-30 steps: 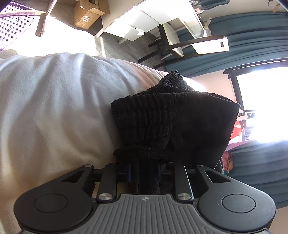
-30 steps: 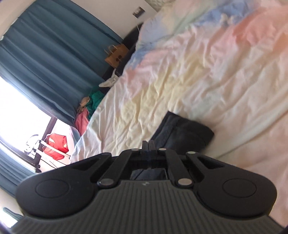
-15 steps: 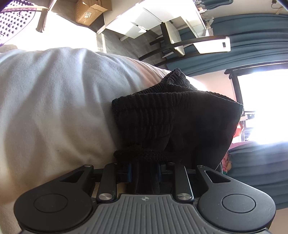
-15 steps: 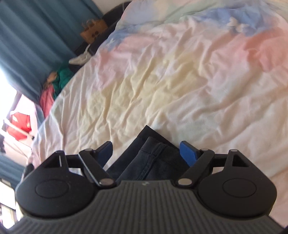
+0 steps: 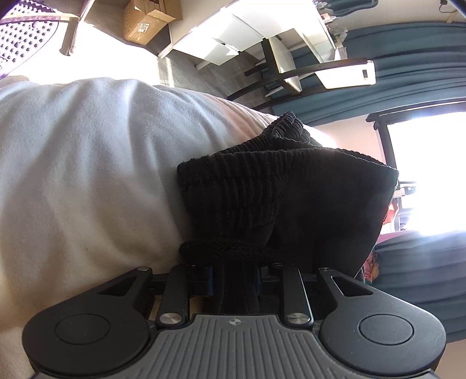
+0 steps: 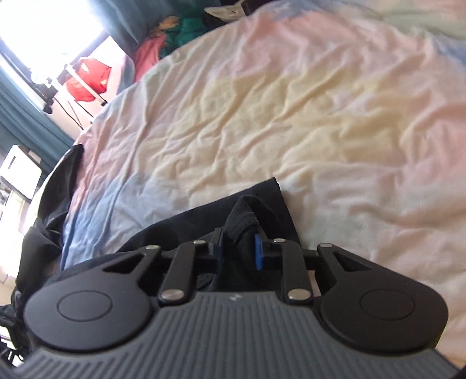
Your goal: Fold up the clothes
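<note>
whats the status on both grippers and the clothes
Left gripper shut on black ribbed garment. Right gripper just closed on dark fabric fold. Nothing blocking.

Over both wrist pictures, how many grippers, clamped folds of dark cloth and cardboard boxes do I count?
Grippers: 2, left gripper and right gripper, whose jaws have just been closing on cloth.
Clamped dark folds: 2, black ribbed garment, dark cloth.
Cardboard boxes: 1.
Total: 5.

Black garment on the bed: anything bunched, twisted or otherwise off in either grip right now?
Nothing alarming. The left gripper is clamped on the ribbed waistband of the black garment, drawstring bunched at its pads. The right gripper has just been closing on a small raised fold of dark cloth. The bedsheet is only wrinkled.
</note>
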A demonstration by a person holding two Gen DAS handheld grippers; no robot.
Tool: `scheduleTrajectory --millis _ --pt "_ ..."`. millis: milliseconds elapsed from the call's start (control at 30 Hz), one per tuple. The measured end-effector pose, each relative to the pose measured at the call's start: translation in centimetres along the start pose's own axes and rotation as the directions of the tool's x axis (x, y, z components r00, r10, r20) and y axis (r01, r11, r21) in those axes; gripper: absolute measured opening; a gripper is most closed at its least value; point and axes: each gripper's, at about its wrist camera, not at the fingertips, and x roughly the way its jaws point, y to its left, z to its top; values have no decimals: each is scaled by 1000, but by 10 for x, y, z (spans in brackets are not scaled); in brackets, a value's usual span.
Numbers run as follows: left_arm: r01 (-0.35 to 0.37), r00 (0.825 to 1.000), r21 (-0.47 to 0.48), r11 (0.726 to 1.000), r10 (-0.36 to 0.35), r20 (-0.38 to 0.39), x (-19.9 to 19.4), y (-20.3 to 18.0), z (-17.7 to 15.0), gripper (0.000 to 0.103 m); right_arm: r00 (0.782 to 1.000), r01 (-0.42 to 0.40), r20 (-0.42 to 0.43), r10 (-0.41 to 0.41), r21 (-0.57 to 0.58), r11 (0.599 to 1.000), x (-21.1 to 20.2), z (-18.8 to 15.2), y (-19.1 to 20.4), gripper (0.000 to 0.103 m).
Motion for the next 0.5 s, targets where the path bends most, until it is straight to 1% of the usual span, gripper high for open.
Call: scheduleTrajectory --millis 67,167,233,300,333,400,433,467,500 --pt "-1 1000 -1 1000 1 -2 0 0 0 25 999 -10 50 11 -18 1000 -28 -10 1 23" --pt "2 1000 -12 1000 -2 -11 -1 2 1 25 998 22 56 -19 -53 998 -54 -34 2 23" --pt "3 1000 -17 1000 -3 -16 0 2 3 25 996 80 32 -78 -56 995 -59 -58 -3 23" --pt "6 1000 -19 1000 -6 -22 0 3 4 25 989 146 4 -145 -46 988 -58 -79 -8 24" --pt "9 1000 -19 1000 -10 -25 -1 3 4 25 984 176 3 -176 -32 984 -60 -87 -10 25" --pt "20 999 -23 1000 -20 -32 -2 4 4 26 977 206 43 -209 54 977 -71 -101 -17 26" --pt "28 999 -27 999 -29 -36 -3 5 4 27 978 187 67 -196 122 975 -79 -106 -22 27" --pt "36 999 -31 999 -37 -40 -3 5 3 29 982 148 87 -167 188 971 -83 -112 -26 32" --pt "46 998 -40 998 -48 -44 -4 6 3 33 988 87 102 -118 264 960 -87 -118 -29 47"
